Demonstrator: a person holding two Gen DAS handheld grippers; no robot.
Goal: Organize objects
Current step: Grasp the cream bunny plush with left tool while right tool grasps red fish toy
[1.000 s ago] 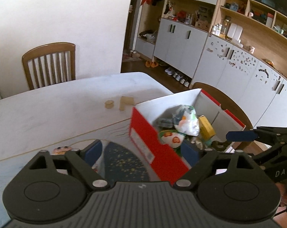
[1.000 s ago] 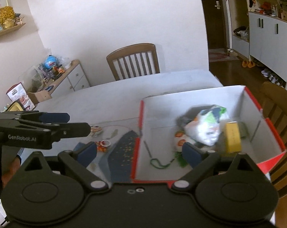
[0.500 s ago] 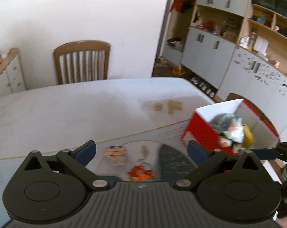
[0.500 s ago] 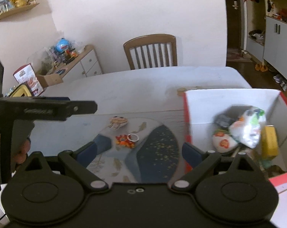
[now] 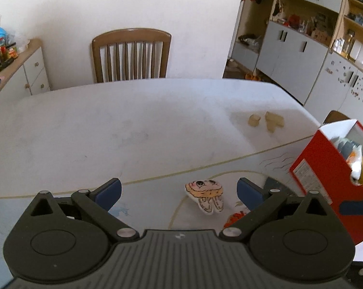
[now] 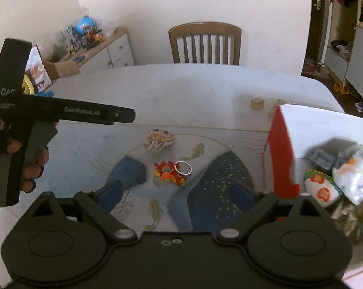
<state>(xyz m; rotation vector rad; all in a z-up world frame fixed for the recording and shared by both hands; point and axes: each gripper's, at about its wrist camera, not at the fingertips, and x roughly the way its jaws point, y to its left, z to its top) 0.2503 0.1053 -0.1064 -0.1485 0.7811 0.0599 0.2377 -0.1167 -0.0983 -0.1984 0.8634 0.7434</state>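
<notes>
Both tools are held above the table [image 5: 133, 125] with nothing gripped: the left gripper [image 5: 179, 191] is spread wide and empty, and the right gripper [image 6: 176, 191] is likewise spread wide and empty. Two loose items are left on the painted mat [image 6: 90, 149]: a cartoon squid-shaped charm [image 5: 206, 196], lying flat ahead between the left gripper's fingers, and an orange-red keychain [image 6: 169, 172] with a metal ring [image 6: 182, 167], lying just ahead of the right gripper's gap. The red box [image 6: 281, 154] stands to the right, already loaded with a crinkly packet and other small items. The step in hand is judged to be a pickup of one of the two remaining items for transfer to the box. For the charm, a low, level approach is advised, with fingers brought down on either side of its body so the thin flat edge is pinched, not pushed along the mat. For the keychain, the padded body is the better grasp target than the ring, which is likely to slip. Two small tan blocks [image 5: 265, 121] lie farther back, well apart from the mat items.
</notes>
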